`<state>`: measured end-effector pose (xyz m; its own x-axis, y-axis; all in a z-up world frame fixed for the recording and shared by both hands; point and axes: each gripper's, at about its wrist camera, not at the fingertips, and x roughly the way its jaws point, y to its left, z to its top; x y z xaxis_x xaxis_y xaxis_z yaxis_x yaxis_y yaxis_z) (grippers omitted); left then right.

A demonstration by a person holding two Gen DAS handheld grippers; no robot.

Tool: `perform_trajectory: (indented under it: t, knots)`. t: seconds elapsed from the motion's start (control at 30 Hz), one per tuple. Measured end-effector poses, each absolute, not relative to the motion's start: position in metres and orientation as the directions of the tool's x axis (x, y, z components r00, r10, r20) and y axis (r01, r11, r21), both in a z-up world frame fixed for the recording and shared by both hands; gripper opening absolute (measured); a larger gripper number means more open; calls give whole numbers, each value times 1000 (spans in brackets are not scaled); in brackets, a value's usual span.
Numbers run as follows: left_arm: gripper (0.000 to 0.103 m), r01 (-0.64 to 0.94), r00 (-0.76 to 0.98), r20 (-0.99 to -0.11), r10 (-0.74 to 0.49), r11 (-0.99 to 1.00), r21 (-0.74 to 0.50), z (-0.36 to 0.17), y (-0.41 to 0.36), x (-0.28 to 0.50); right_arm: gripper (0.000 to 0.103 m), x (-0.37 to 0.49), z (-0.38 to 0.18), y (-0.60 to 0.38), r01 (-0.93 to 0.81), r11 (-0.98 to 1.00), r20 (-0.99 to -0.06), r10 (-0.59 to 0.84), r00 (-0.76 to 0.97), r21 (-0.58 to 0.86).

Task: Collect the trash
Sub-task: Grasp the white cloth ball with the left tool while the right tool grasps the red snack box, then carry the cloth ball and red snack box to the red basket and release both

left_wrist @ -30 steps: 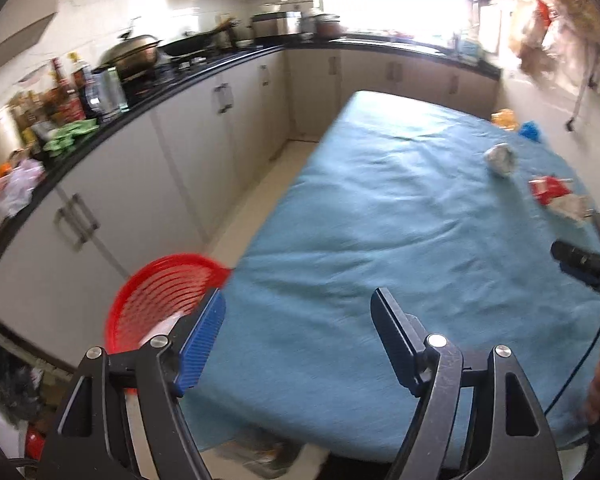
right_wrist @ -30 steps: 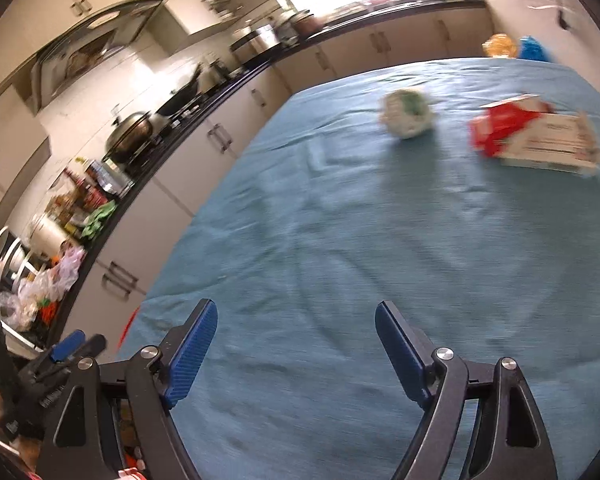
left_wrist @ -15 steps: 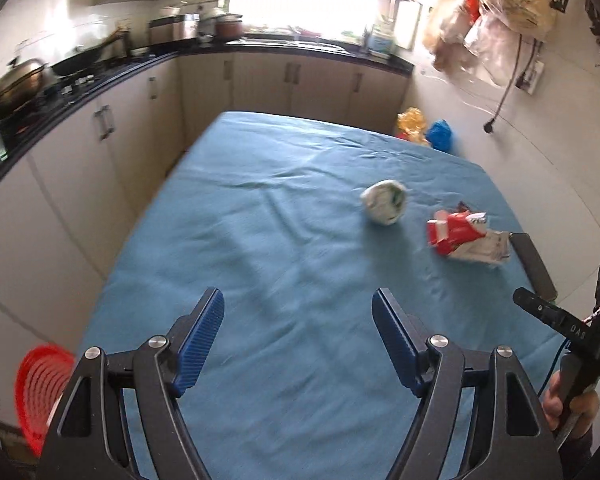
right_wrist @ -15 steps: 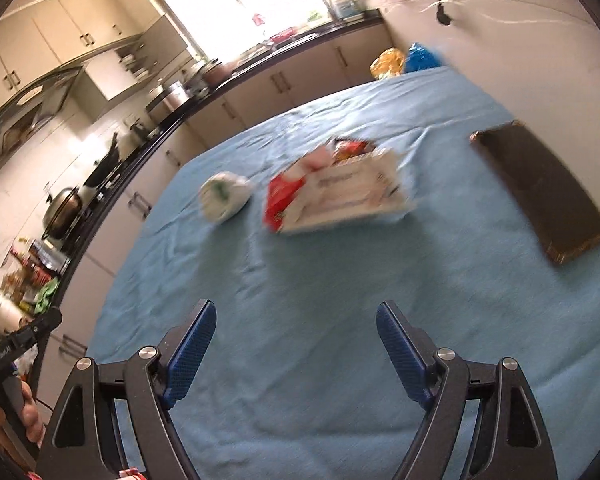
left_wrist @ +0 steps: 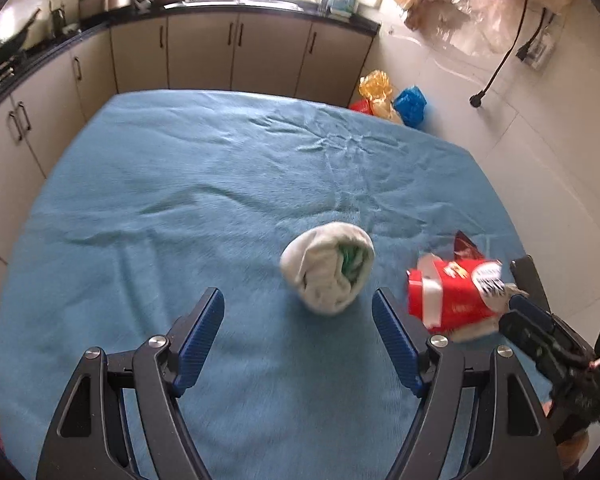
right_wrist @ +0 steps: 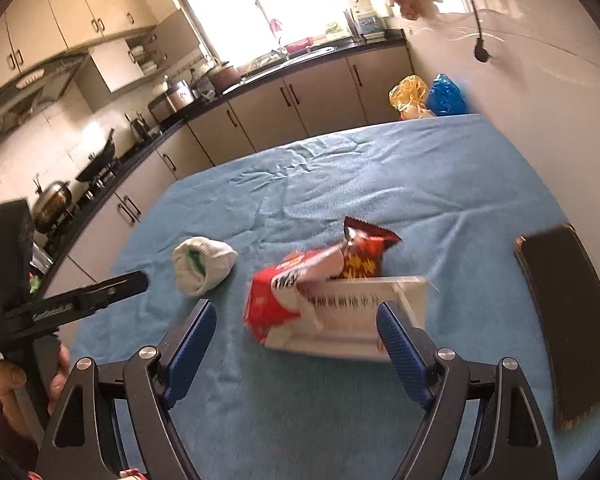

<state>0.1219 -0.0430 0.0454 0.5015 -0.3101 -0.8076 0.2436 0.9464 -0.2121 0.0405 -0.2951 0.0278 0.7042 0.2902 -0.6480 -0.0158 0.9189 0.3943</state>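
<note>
Left tongs agape, empty; crumpled white-green paper wad just ahead. Right tongs agape, empty; torn red-white snack carton right of wad, long axis crosswise.

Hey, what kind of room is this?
Most likely a home kitchen: cabinets under a dark counter, a wok and pot on the stove, and a sink below the window.
</note>
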Motion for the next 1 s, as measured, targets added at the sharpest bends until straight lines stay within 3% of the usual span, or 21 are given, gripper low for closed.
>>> perform_trajectory:
  t: [0.23,0.27,0.3,0.37,0.4,0.77,0.8,0.83,1.0]
  knots:
    - [75,269,442,-818,-367,925,-270,23,-61,152,83,66,18,-278,-28,928,-666,288,688,372]
    - [71,275,424,-817,-391,915,-295,19,-63,154,82,67,17,-277,-33,929,-668,289,686,367]
    - [55,279,413,-817,-402,910,-307,17,-64,153,77,66,16,-275,-35,932,-670,286,685,362]
    - [34,288,384,-827,-410,904,-315,13,-67,151,54,67,16,-269,-46,936,-678,286,678,349]
    - [26,290,384,-828,-409,905,-313,13,-67,147,34,68,15,-266,-53,936,-685,292,668,348]
    - [23,258,453,-807,-378,922,-287,49,-38,82,24,30,32,-255,-111,885,-640,409,650,452]
    - [23,256,461,-805,-375,924,-284,53,-34,73,23,24,34,-253,-118,883,-634,414,653,455]
    - [23,254,466,-802,-374,925,-283,56,-29,66,15,17,37,-252,-126,880,-627,421,655,459]
    - [23,241,499,-786,-366,929,-280,74,-4,12,15,-18,46,-238,-160,864,-608,456,649,477]
